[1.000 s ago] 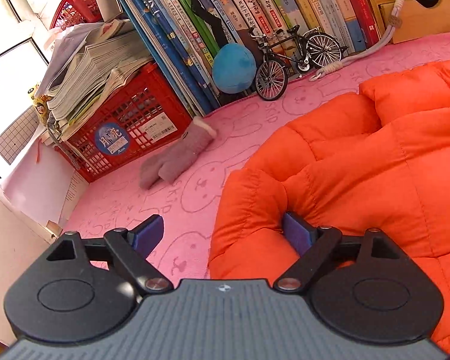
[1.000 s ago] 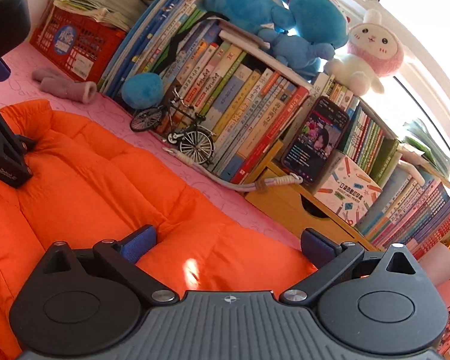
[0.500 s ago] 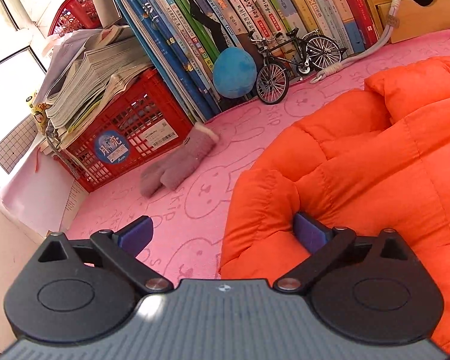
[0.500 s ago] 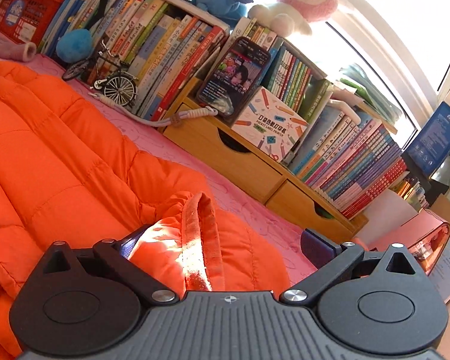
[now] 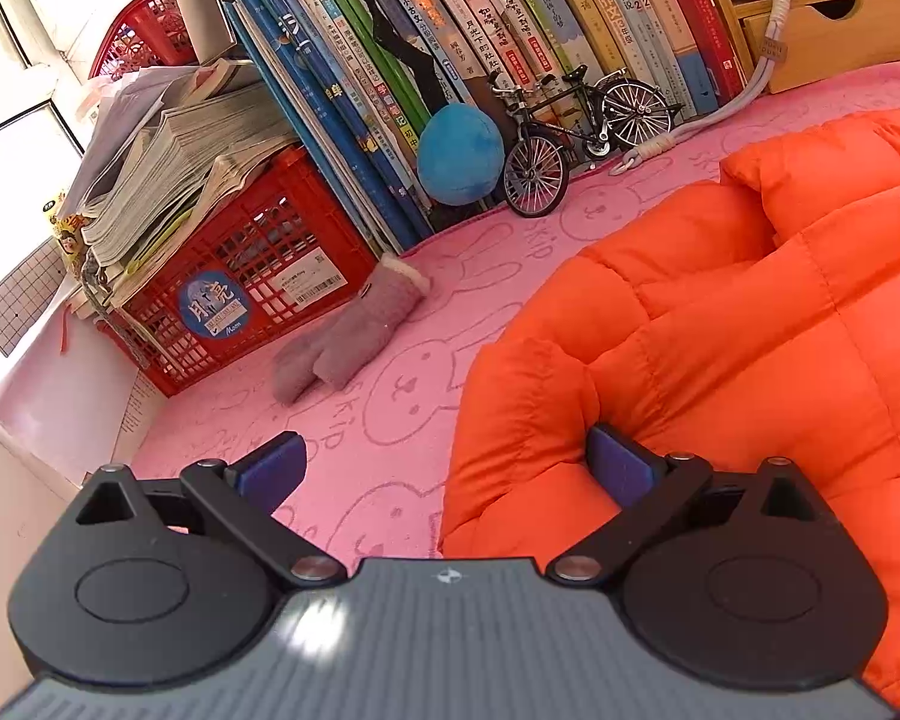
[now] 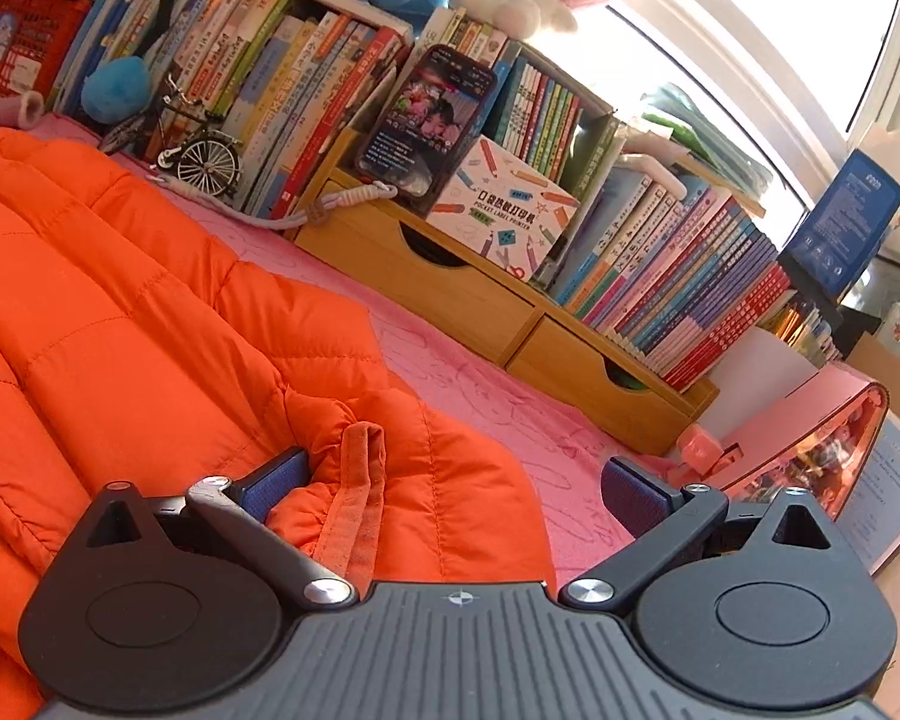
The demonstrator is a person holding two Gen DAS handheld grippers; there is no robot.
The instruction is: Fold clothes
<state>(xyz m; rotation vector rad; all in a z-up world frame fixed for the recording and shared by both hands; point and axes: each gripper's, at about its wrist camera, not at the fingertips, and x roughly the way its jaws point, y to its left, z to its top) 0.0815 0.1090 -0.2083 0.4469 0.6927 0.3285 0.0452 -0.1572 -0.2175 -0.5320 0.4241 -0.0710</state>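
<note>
An orange puffy jacket [image 5: 720,330] lies on the pink rabbit-print cloth [image 5: 390,324]. It also fills the left of the right wrist view [image 6: 120,312]. My left gripper [image 5: 444,462] is open, with the jacket's left end bulging between its jaws and its right finger pressed into the fabric. My right gripper [image 6: 456,480] is open over the jacket's ribbed cuff [image 6: 360,492], with its left finger against the fabric and its right finger over bare cloth.
A red crate [image 5: 240,294] with stacked papers, a mauve glove [image 5: 348,336], a blue ball [image 5: 459,153], a toy bicycle [image 5: 582,132] and rows of books [image 5: 450,60] line the back. Wooden drawers [image 6: 510,312], a phone [image 6: 426,120] and a pink device [image 6: 810,438] stand at the right.
The right gripper swung right along the jacket to its cuff end. The left gripper drew back slightly, still open at the jacket's left end.
</note>
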